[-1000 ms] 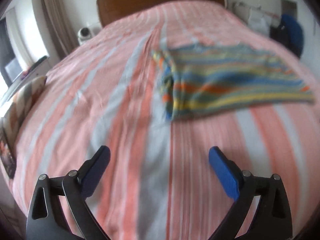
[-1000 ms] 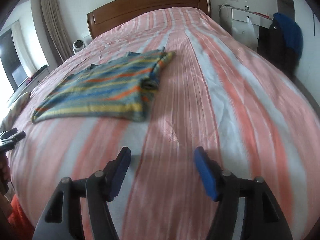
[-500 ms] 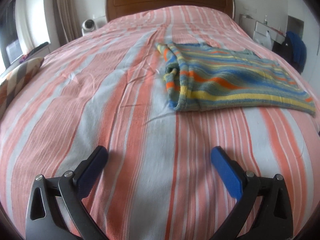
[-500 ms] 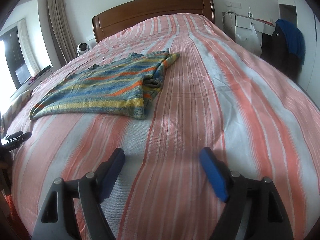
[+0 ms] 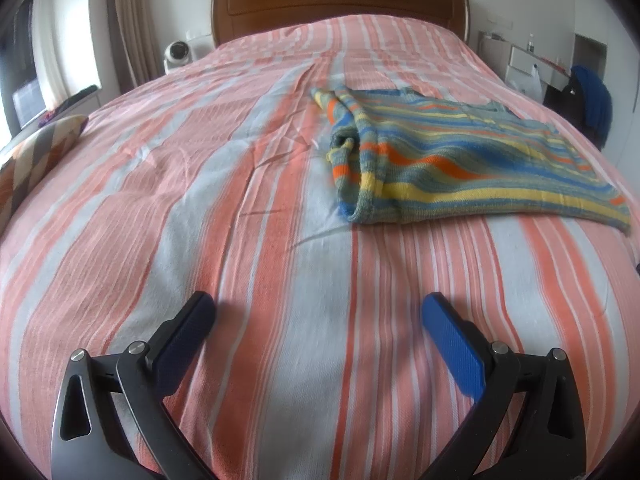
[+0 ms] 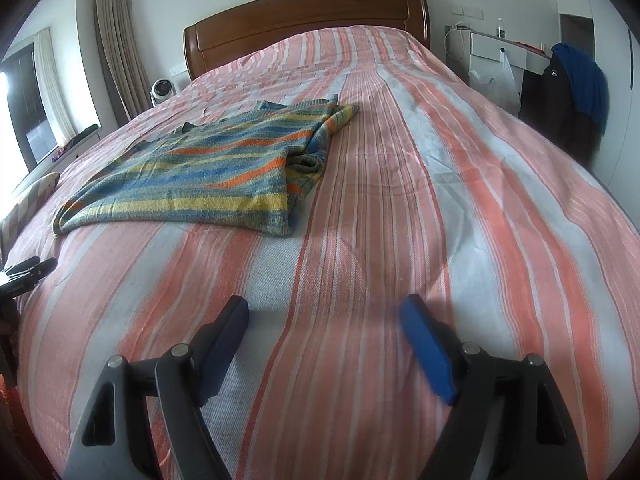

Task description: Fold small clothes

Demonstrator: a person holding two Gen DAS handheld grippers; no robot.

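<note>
Writing that can be read is nowhere in either view; a small pale mark sits on the dark jacket (image 6: 554, 92) hung by the wall, too small to make out. Knitted and soft-looking, the striped sweater (image 5: 460, 156) carries bands of blue, yellow, orange and grey-green and lies flat on the bed (image 5: 240, 184), partly folded, its doubled edge rolled into a thick ridge. In the left wrist view it sits ahead and to the right; in the right wrist view the same sweater (image 6: 200, 176) sits ahead and to the left. The bedspread is woven cloth in salmon, white and pale grey stripes, lightly creased. A glossy wooden headboard (image 5: 340, 4) closes the far end. The left tool (image 5: 318, 312) is spread wide with nothing between its textured blue pads, low over the bedspread. The right tool (image 6: 324, 314) is likewise wide and empty, well short of the sweater.
</note>
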